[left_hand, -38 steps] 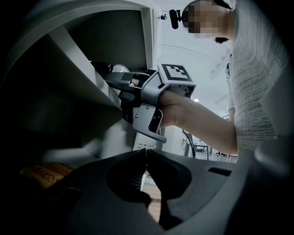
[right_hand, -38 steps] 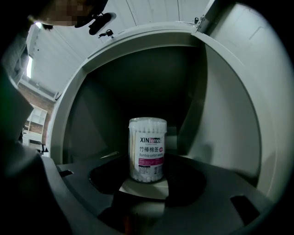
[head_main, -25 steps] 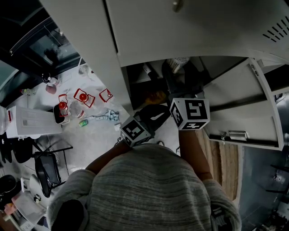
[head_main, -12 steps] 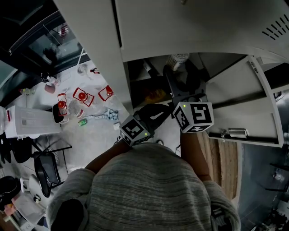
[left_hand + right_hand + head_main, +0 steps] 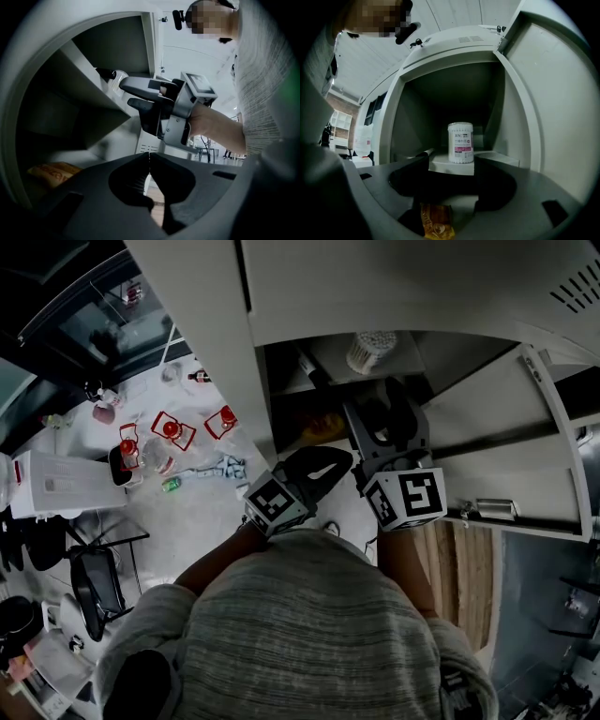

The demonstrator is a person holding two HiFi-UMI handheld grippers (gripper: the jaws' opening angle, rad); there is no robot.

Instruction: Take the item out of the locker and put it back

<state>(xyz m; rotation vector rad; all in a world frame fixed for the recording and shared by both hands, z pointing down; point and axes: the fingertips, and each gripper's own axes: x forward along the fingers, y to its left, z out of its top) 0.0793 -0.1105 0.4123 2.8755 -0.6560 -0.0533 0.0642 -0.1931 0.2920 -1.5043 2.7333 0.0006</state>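
Seen along the right gripper (image 5: 450, 168): jaws spread wide, just opened further, nothing gripped between them. Drawn back toward the person since a second ago, tips now out at the mouth of the locker (image 5: 393, 126) instead of deep inside. Framed in the gap at twelve o'clock, well apart from the tips: the cotton swab jar (image 5: 461, 142), upright and free on the upper shelf (image 5: 498, 159). At six o'clock below that shelf, on the lower level: an orange snack packet (image 5: 437, 221). In the head view, at nine o'clock of the right gripper: the left gripper (image 5: 339, 458), jaws shut together on nothing, outside the locker, unmoved over the same second. At three o'clock: the locker door (image 5: 506, 427), swung open. Judged from all this: jar let go and back in its place, return half of the task most likely complete; only pulling clear, and perhaps shutting the door, left to do.
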